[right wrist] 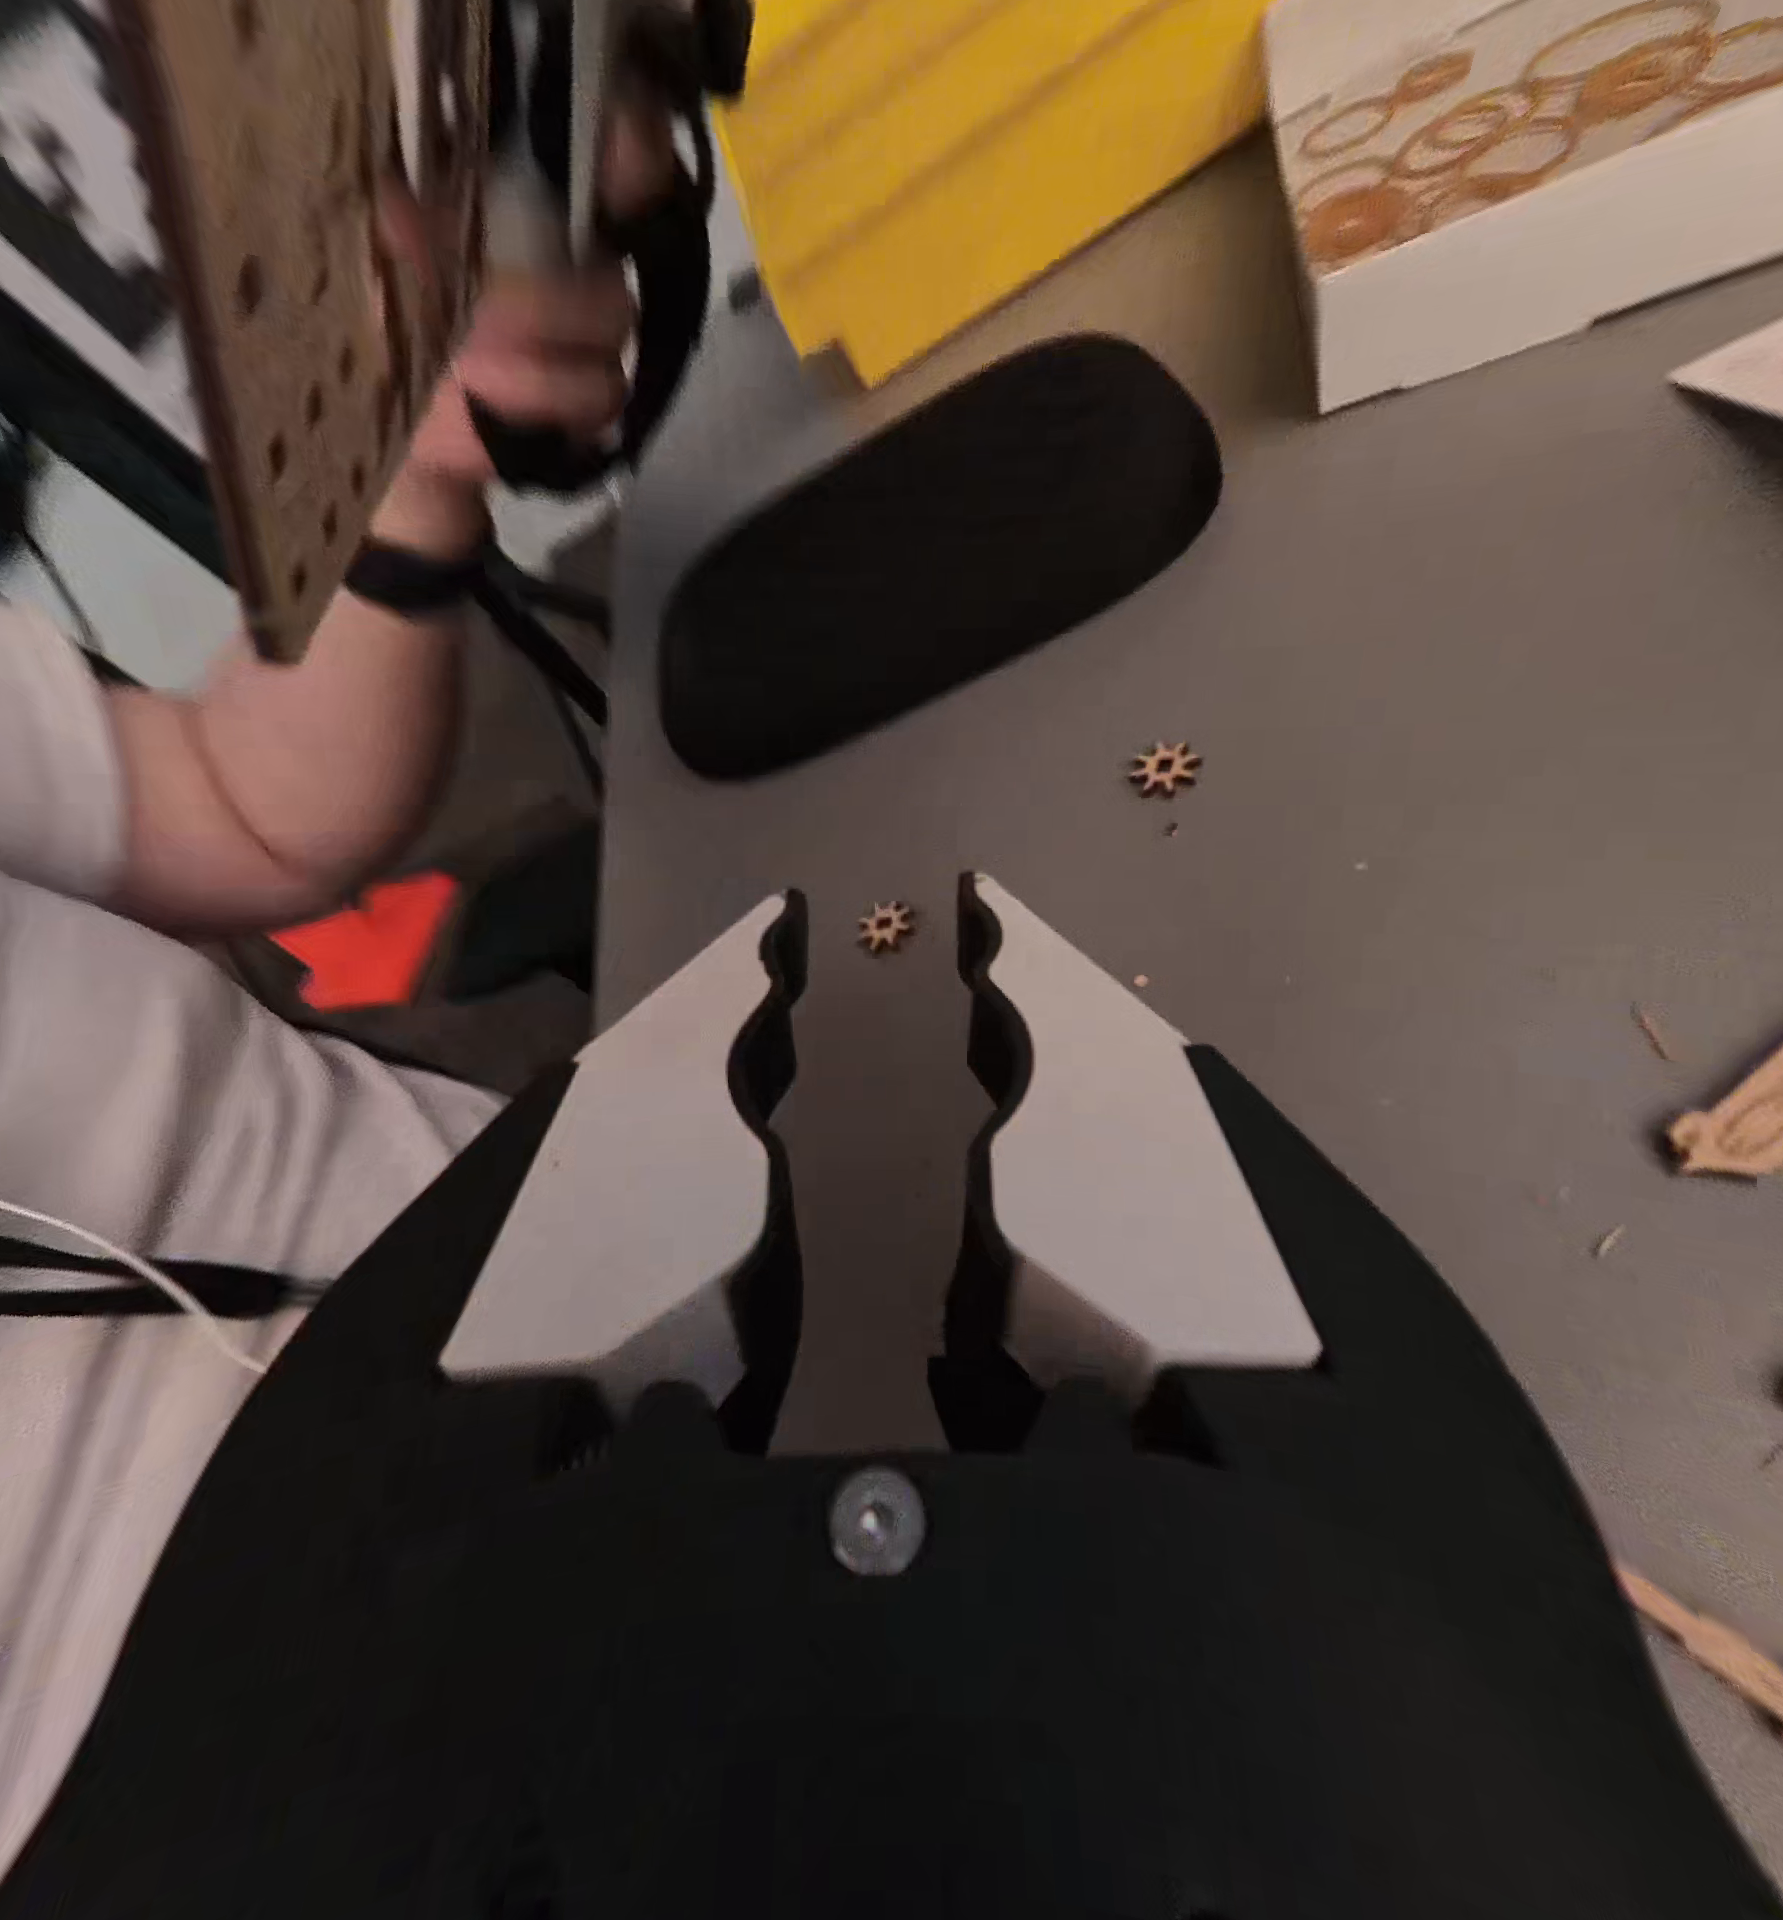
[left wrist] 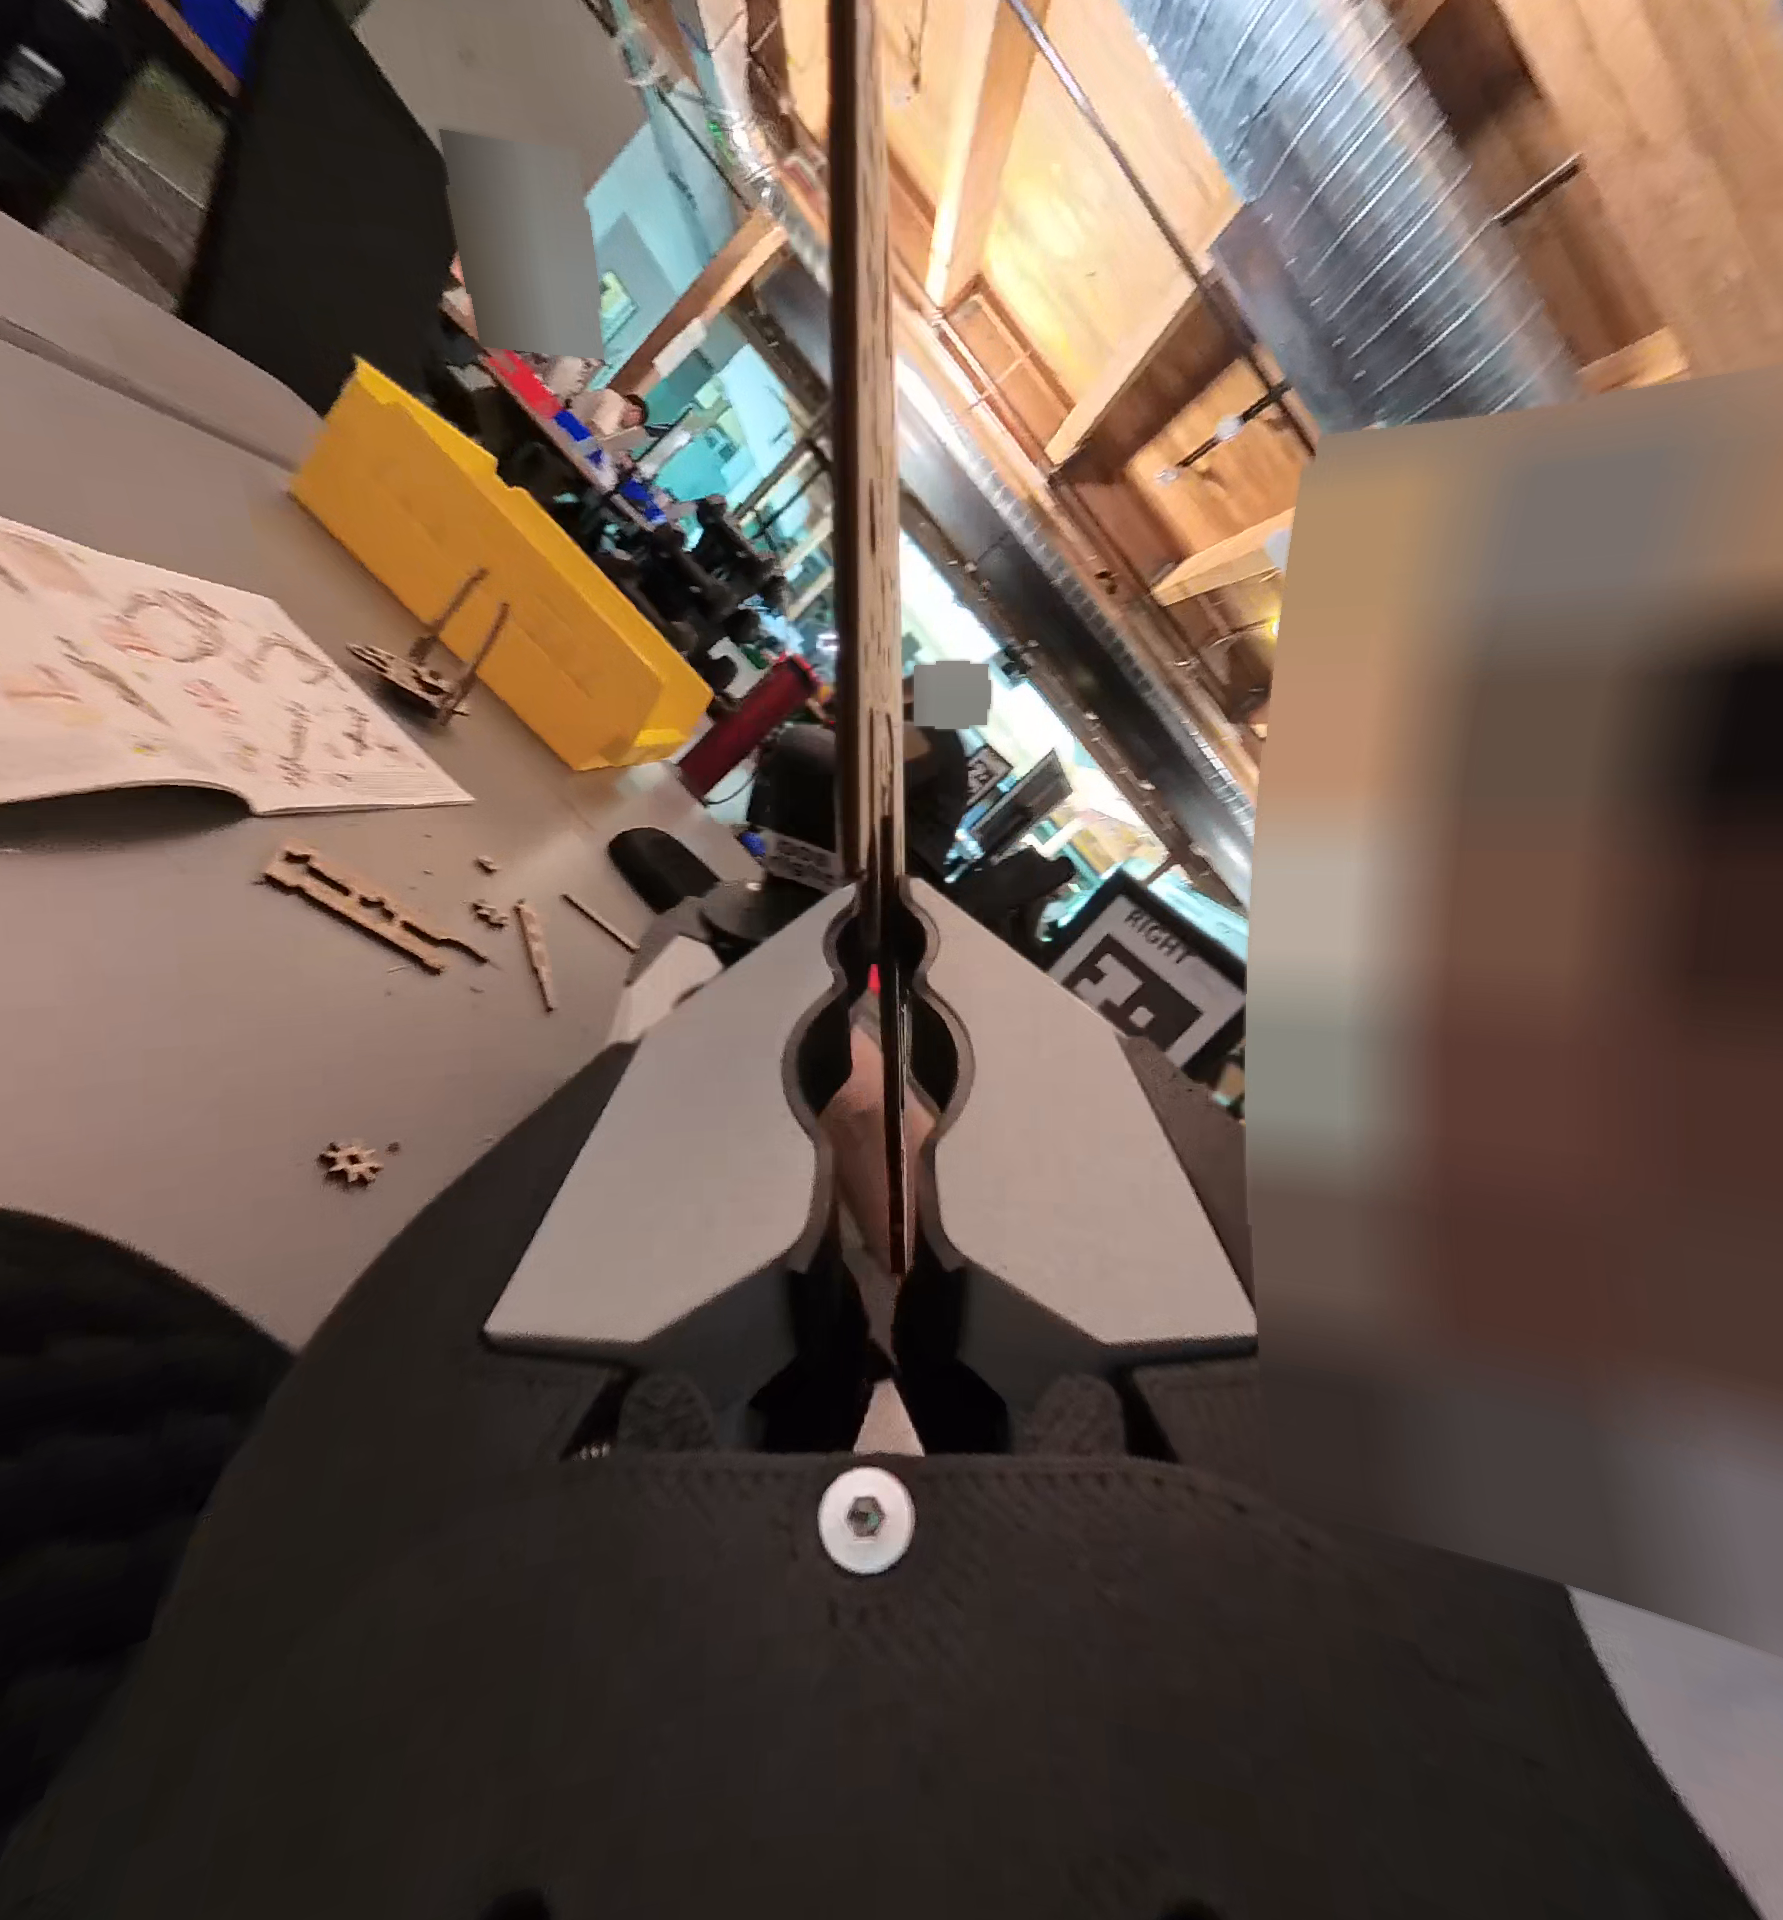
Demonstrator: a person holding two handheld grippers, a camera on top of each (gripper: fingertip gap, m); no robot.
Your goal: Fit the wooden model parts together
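Note:
My left gripper (left wrist: pixel 879 914) is shut on a thin wooden sheet (left wrist: pixel 864 436), seen edge-on and raised off the table. The same sheet (right wrist: pixel 295 291), full of punched holes, shows at the upper left of the right wrist view, held up by a hand. My right gripper (right wrist: pixel 882 899) is open and empty just above the grey table, with a small wooden gear (right wrist: pixel 885 927) lying between its fingertips. A second small gear (right wrist: pixel 1163 770) lies farther to the right. One gear (left wrist: pixel 351 1164) also shows in the left wrist view. Loose wooden strips (left wrist: pixel 378 920) lie on the table.
A yellow bin (left wrist: pixel 492 582) (right wrist: pixel 970 156) stands at the back. An open instruction booklet (left wrist: pixel 139 686) lies left. A small part-built wooden assembly (left wrist: pixel 430 665) stands by the bin. A black oval pad (right wrist: pixel 928 551) lies ahead of the right gripper. A white box (right wrist: pixel 1552 177) and wooden parts (right wrist: pixel 1760 1112) lie right. About 15 cm separates my left fingertips from my right.

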